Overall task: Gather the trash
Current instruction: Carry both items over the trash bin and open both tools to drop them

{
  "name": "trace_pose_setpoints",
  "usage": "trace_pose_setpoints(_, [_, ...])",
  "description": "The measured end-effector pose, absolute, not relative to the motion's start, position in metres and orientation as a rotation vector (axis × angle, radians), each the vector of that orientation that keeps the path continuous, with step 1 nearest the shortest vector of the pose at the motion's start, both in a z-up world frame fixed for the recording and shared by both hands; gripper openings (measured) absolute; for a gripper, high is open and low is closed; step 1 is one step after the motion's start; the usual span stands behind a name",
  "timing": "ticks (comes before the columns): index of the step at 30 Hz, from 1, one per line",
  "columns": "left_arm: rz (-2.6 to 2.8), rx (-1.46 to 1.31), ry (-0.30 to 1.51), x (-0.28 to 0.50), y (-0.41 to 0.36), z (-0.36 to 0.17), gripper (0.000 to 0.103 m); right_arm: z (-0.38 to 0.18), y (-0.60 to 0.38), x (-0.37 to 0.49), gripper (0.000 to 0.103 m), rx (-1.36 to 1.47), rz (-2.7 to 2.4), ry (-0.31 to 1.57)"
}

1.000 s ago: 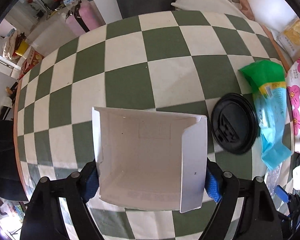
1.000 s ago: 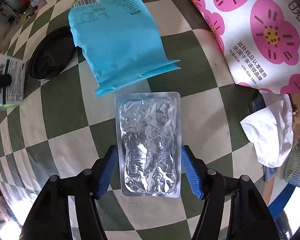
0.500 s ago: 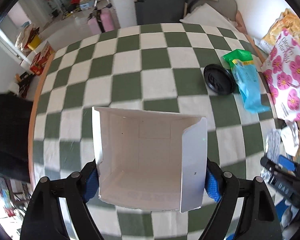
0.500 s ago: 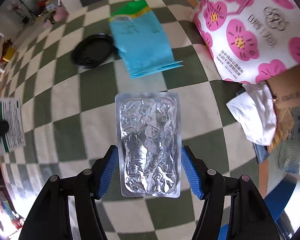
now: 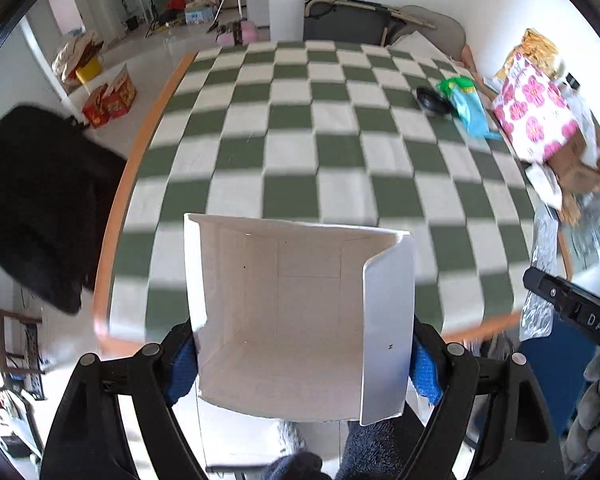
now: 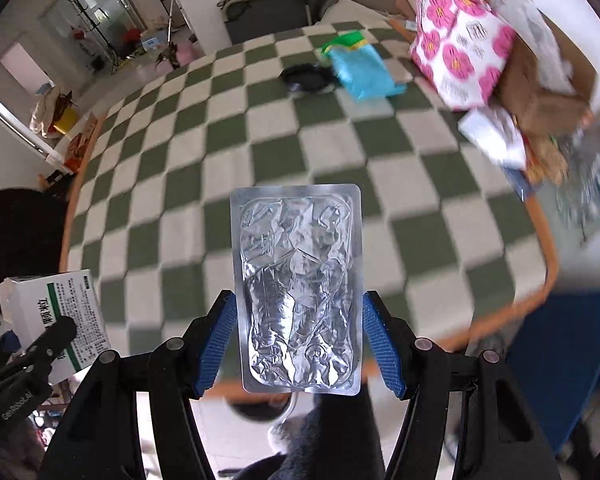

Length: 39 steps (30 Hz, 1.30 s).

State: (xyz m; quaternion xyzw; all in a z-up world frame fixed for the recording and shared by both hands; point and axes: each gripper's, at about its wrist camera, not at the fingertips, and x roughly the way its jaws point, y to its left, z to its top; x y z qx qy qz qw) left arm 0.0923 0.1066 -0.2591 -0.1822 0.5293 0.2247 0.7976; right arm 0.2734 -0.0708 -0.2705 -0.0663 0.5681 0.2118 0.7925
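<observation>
- Spreading across both views, the checkered table point(image 5: 340, 152) lies below and ahead of both grippers, blurred by camera motion.
- At its far right side stands a flowered bag point(image 6: 460, 60), with a cardboard box point(image 6: 540, 96) and other clutter just beside it.
- Judged as trash not yet collected: a blue pouch point(image 6: 364, 72) and a black lid point(image 6: 308, 78), touching each other near the flowered bag.
- The left gripper point(image 5: 300, 364) is closed on an open white carton point(image 5: 300, 320), its blue pads point(image 5: 422, 372) pressing both side walls; the carton is held off the table at its near edge.
- The right gripper point(image 6: 298, 344) is closed on a foil blister pack point(image 6: 298, 288), pinched by its long edges and likewise held in the air over the table's near edge.
- No bin shows in either view, so where these two go cannot be told.
- Progress, as a judgement: two pieces are in hand, none visibly binned, and at least two remain on the table.
</observation>
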Motion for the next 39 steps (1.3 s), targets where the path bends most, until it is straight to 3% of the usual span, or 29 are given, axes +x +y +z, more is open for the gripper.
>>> trace_pose_setpoints(8, [0.467,-0.441,1.26,-0.011,0.088,-0.309,0.083,-0.311,-0.095,0.129,0.066,-0.11,0.475,1.349])
trace_pose_setpoints(14, [0.484,-0.516,1.375,-0.039,0.084,-0.385,0.083,-0.381,-0.101,0.072,0.066,-0.14,0.474,1.486])
trace_pose_setpoints(30, [0.474,-0.894,1.51,-0.042,0.116,-0.696,0.086,-0.694,-0.071,0.074,0.066,-0.164,0.535,1.758])
trace_pose_setpoints(33, [0.487,-0.897,1.536,-0.044,0.121,-0.729,0.09,-0.743,-0.065,0.074,0.066,-0.145,0.557,1.794])
trace_pose_setpoints(35, [0.493,-0.899,1.549,-0.049,0.126,-0.742,0.103,-0.77,-0.06,0.074,0.067,-0.139,0.577,1.808])
trace_pose_setpoints(36, [0.501,-0.899,1.546,-0.051,0.129,-0.745,0.103,-0.778,-0.059,0.074,0.067,-0.125,0.585,1.812])
trace_pose_setpoints(37, [0.505,-0.899,1.539,-0.053,0.132,-0.747,0.103,-0.786,-0.058,0.075,0.067,-0.107,0.593,1.82])
trace_pose_setpoints(39, [0.523,-0.892,1.537,-0.058,0.137,-0.75,0.103,-0.8,-0.057,0.077,0.085,-0.07,0.612,1.832])
